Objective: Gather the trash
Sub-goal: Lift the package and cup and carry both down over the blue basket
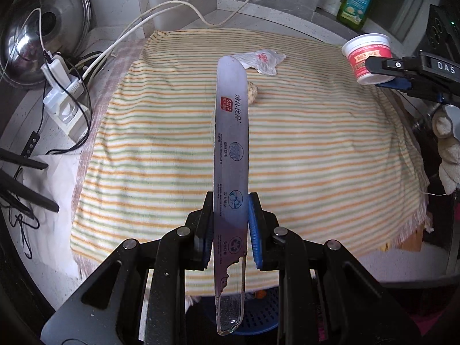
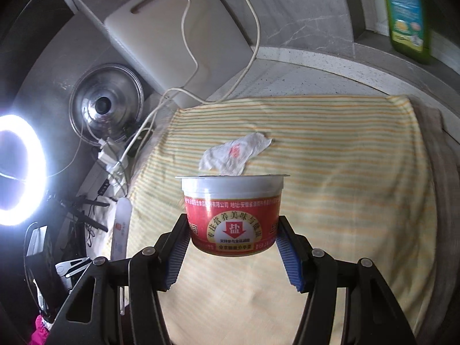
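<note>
Nearest the left wrist camera, the left gripper (image 1: 231,224) is clamped on a long, flat toothbrush package (image 1: 230,155) — grey card with printed Chinese text and a torn clear-plastic end toward the camera — which stands on edge between the black finger and the blue-padded one and reaches out over the cloth. Below that torn end, part of a blue perforated basket (image 1: 258,313) shows under the gripper. In the right wrist view, the right gripper (image 2: 233,235) is closed on a small white cup (image 2: 233,212) with a red label, its two blue ribbed pads pressing the cup's sides low down; the cup is upright and held above the cloth. The left view shows the same cup (image 1: 368,57) at its right edge, well apart from the package. Under both lies a striped cloth (image 1: 316,149) in orange, green and white, spread over a counter. Farther out on it rests a crumpled white wrapper (image 1: 263,60) with red print, and just beside the package's far half a small tan object (image 1: 253,93) peeks out, too hidden to identify. Beyond the cloth's left edge sit a white power strip (image 1: 64,100) with cables and a steel pot lid (image 1: 37,34); at the far right stands a green bottle (image 1: 356,0).
</note>
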The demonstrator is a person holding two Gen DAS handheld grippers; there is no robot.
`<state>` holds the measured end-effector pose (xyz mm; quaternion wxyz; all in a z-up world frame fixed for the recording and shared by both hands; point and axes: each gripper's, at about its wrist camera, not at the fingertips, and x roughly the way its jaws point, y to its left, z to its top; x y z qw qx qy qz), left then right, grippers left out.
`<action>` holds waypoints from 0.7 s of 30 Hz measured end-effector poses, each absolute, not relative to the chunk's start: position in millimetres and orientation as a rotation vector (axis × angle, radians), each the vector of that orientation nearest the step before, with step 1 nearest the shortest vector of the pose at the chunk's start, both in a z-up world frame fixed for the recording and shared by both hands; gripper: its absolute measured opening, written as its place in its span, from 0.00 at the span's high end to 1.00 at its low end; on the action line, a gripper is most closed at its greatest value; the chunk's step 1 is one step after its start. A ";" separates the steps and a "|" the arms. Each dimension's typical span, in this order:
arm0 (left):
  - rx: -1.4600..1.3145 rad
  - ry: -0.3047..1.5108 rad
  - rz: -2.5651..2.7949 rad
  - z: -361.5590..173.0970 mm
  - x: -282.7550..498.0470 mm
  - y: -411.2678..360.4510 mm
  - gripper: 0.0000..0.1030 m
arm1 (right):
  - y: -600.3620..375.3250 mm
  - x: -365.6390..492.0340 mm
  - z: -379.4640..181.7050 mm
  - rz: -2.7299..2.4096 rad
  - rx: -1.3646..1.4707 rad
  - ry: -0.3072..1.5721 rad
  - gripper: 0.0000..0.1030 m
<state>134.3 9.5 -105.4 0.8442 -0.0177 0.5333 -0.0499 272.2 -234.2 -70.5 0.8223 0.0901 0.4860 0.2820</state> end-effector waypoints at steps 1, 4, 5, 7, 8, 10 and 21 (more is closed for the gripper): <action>-0.035 1.122 -0.115 -104.1 126.1 10.8 0.80 | -233.2 262.4 -68.5 0.593 0.193 1.028 0.41; -0.041 1.107 -0.142 -100.7 103.9 16.8 0.80 | -234.1 222.9 -64.1 0.572 0.203 1.008 0.41; -0.044 1.103 -0.150 -99.9 95.6 19.0 0.80 | -234.4 212.2 -63.5 0.567 0.207 1.004 0.41; -0.049 1.095 -0.167 -99.8 77.8 22.7 0.80 | -234.6 183.5 -63.4 0.552 0.215 0.994 0.41; -0.047 1.093 -0.178 -100.1 68.1 23.7 0.80 | -233.0 173.6 -63.5 0.547 0.216 0.990 0.41; -0.037 1.092 -0.196 -102.1 49.0 24.9 0.80 | -230.8 144.5 -63.6 0.533 0.221 0.981 0.41; -0.117 1.118 -0.241 -125.6 -29.8 28.4 0.80 | -223.7 26.3 -79.2 0.490 0.238 0.985 0.41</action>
